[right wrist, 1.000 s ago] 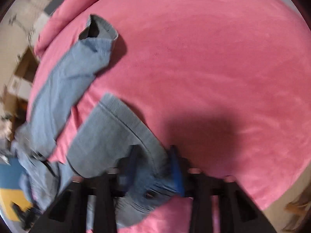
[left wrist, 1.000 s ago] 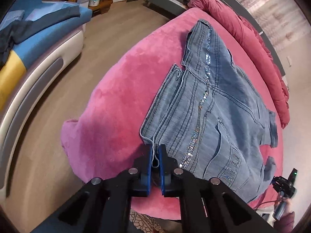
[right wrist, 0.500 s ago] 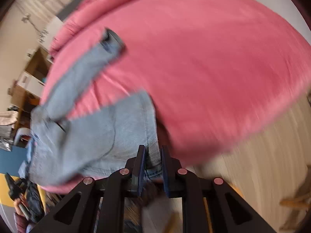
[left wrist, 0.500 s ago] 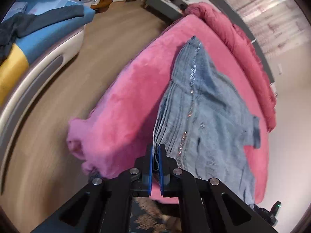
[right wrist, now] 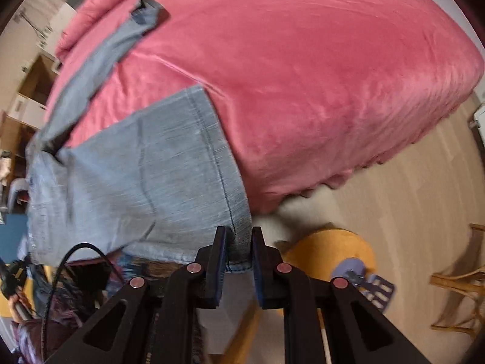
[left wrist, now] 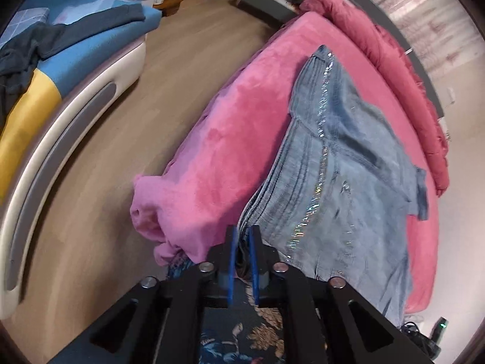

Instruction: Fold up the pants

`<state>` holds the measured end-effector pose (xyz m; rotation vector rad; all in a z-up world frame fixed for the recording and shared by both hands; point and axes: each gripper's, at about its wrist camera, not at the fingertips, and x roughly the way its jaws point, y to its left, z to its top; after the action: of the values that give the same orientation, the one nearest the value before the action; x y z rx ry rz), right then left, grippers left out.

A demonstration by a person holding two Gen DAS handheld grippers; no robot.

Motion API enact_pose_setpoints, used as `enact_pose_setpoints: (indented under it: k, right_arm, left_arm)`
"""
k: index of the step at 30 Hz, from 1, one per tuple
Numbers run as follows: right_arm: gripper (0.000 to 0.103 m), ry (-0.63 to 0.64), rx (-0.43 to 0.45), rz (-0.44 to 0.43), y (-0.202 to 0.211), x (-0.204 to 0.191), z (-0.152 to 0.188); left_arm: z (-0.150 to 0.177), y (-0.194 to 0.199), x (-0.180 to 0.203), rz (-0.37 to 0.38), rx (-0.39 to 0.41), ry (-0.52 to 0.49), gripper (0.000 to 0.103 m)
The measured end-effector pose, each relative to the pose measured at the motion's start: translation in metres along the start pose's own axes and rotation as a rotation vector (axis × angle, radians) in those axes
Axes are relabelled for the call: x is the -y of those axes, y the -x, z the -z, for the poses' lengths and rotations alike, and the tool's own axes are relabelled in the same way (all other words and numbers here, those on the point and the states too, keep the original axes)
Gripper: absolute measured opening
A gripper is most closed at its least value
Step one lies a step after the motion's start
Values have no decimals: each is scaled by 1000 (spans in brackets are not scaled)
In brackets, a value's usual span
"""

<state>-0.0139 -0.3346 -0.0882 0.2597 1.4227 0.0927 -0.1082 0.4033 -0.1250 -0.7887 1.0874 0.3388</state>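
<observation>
On the pink bed (left wrist: pixel 230 139) I see the jeans (left wrist: pixel 342 188), their sequin stripe (left wrist: pixel 321 121) only in my left view, the far leg's hem (right wrist: pixel 145 12) only in my right, left gripper (left wrist: pixel 241 244) pinched on the waist edge, right gripper (right wrist: pixel 237 247) clamping the near hem.

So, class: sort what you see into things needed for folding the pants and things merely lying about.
Needed: jeans, left gripper, right gripper, pink bed cover.

Lying about: blue sofa, dark clothes, orange stool, wooden chair.
</observation>
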Motion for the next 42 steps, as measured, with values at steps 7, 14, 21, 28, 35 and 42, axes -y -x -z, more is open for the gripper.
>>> enact_pose_setpoints:
  k: [7, 14, 21, 28, 35, 42]
  right_arm:
    - [32, -2, 66, 94, 3, -13, -31]
    - [36, 134, 256, 46, 25, -81, -119]
    - [43, 240, 357, -51, 9, -183, -256]
    - [49, 33, 299, -179, -44, -202, -380]
    - [49, -7, 245, -172, -87, -212, -424]
    - [14, 138, 267, -110, -90, -237, -441]
  left_arm:
    - [-6, 14, -8, -38, -6, 29, 45]
    - [-64, 43, 3, -71, 144, 24, 58]
    - [-132, -2, 73, -10, 147, -108, 58]
    - [-189, -44, 117, 54, 127, -167, 64]
    - [-247, -68, 129, 89, 117, -162, 71]
    - [-293, -115, 151, 194, -53, -151, 77]
